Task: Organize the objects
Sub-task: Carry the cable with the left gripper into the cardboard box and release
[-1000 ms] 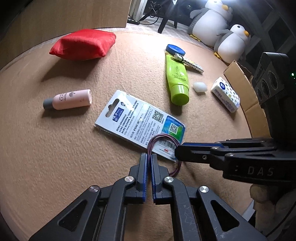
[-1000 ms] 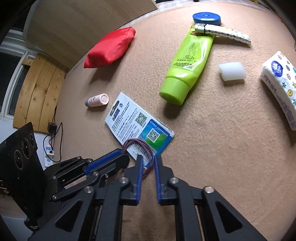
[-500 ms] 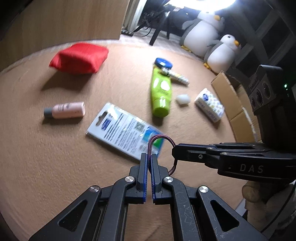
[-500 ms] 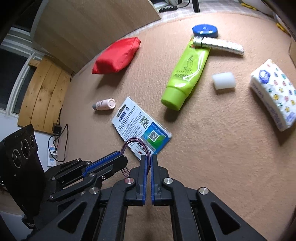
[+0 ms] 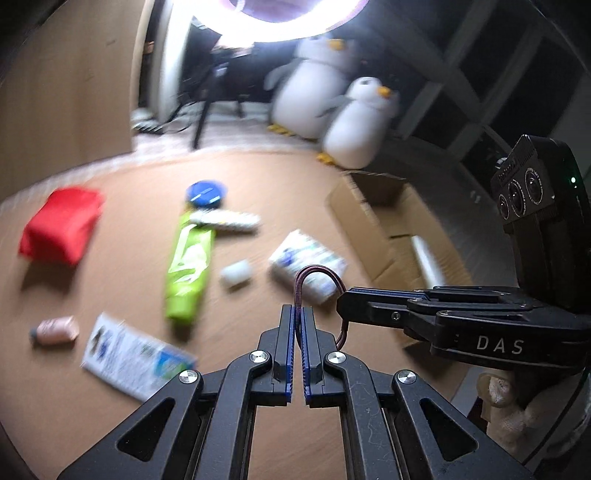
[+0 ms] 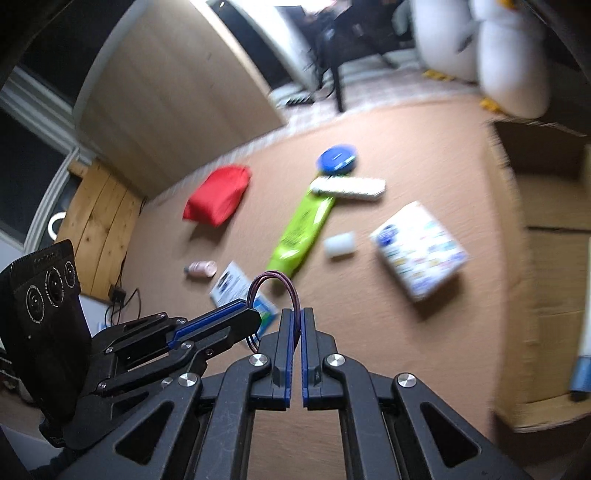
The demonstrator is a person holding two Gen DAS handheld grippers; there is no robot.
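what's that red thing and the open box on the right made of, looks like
Red pouch: looks like soft matte fabric, puffy with rounded corners, though motion blur hides any weave. Open box: plain brown cardboard, dull finish, with folded flaps and raw edges.

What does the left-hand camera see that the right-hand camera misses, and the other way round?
Only the left wrist view shows the bright ring light overhead, the right tongs from the side, and a gloved hand below them.

Only the right wrist view shows the wooden panel by the wall, the power strip on the floor, and the left tongs from the side.

Both show the dark red cord loop pinched by both tongs, the red pouch, green tube, tissue pack and cardboard box.
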